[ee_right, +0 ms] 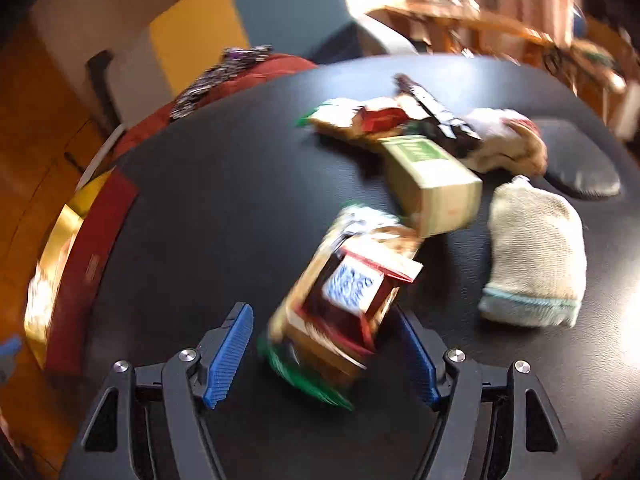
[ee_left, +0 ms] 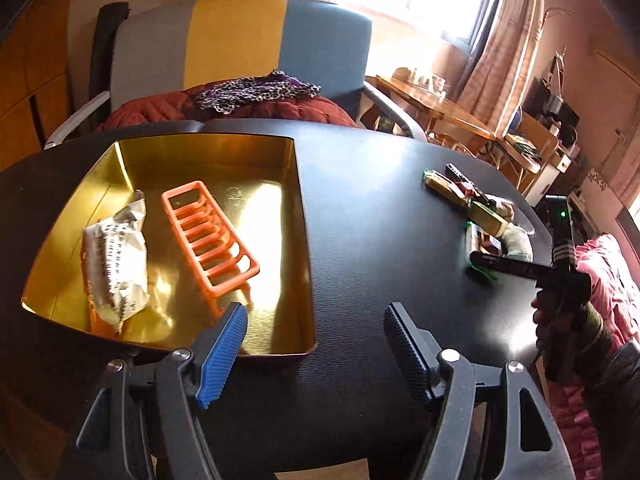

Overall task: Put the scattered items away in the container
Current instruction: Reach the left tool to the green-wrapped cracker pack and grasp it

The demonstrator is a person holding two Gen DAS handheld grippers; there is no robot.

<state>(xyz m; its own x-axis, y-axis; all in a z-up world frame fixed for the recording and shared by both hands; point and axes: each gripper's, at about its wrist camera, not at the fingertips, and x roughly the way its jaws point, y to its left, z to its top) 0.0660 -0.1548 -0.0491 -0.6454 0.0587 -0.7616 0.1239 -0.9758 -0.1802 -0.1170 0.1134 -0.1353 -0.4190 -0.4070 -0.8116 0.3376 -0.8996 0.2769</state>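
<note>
An open gold tin (ee_left: 280, 280) sits on the black table, holding an orange plastic rack (ee_left: 210, 236) and a white wrapped packet (ee_left: 114, 264). My left gripper (ee_left: 316, 344) hangs open over the tin's near right corner with nothing between its fingers. In the blurred right wrist view, a snack packet (ee_right: 344, 300) with green ends and a red label lies between the fingers of my right gripper (ee_right: 324, 356). The left pad (ee_right: 230, 354) stands clear of the packet, so the jaws are open. Behind it lie a beige box (ee_right: 432, 184), a folded sock (ee_right: 532, 252) and a second packet (ee_right: 344, 120).
A dark wrapper (ee_right: 436, 116), a pale cloth (ee_right: 508, 140) and a black pad (ee_right: 584, 180) lie at the table's far right. The tin's red outer wall (ee_right: 92, 260) shows at the left. A chair (ee_left: 240, 48) with clothes stands behind the table. A person's hand (ee_left: 568, 320) holds the right gripper.
</note>
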